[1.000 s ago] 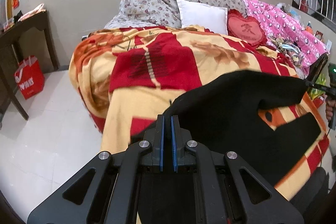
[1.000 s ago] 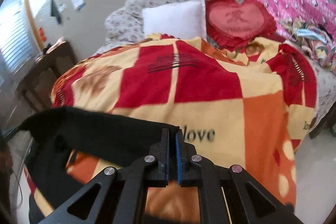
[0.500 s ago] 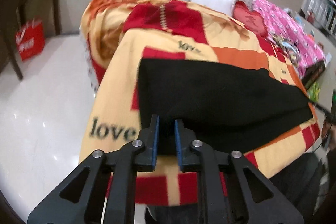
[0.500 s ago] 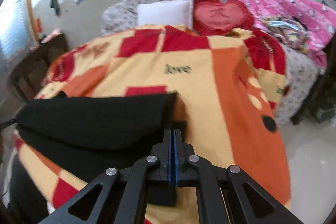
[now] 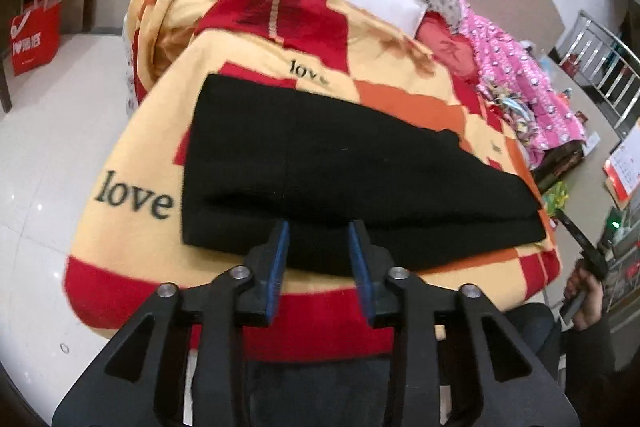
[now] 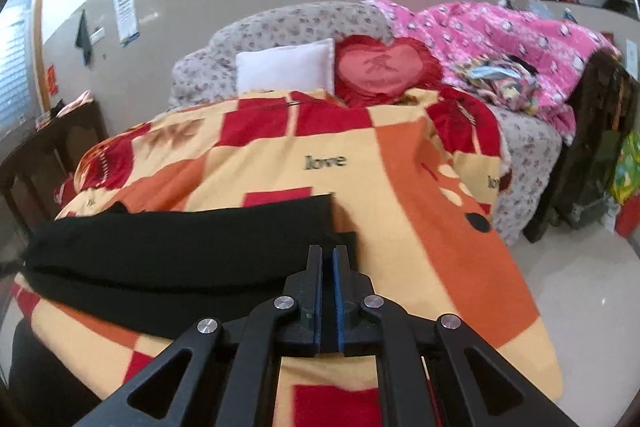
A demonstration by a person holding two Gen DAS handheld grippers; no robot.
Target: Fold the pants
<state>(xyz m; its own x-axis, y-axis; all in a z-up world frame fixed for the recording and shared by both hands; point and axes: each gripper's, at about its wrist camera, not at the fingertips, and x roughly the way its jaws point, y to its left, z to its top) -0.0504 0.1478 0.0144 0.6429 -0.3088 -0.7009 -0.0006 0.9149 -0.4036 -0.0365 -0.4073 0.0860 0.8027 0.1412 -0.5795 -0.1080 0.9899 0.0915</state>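
Black pants (image 5: 340, 155) lie folded in a long band across the near end of a yellow, red and orange blanket (image 5: 132, 163). My left gripper (image 5: 318, 241) hovers at their near edge. Its jaws are opening, and the cloth shows in the gap, but the pads do not press on it. In the right wrist view the pants (image 6: 180, 247) stretch away to the left. My right gripper (image 6: 327, 255) is shut at their right end on the blanket (image 6: 420, 227), with dark cloth in the thin slit between its pads.
A white pillow (image 6: 286, 69), a red heart cushion (image 6: 380, 69) and a pink quilt (image 6: 500, 35) lie at the bed's head. A red bag (image 5: 34, 39) stands on the shiny floor beside a dark table. A hand (image 5: 580, 291) shows at the far right.
The pants, held up a second ago, now lie folded flat on the blanket. Both grippers came down and back toward the bed's near edge. The left jaws parted and let go.
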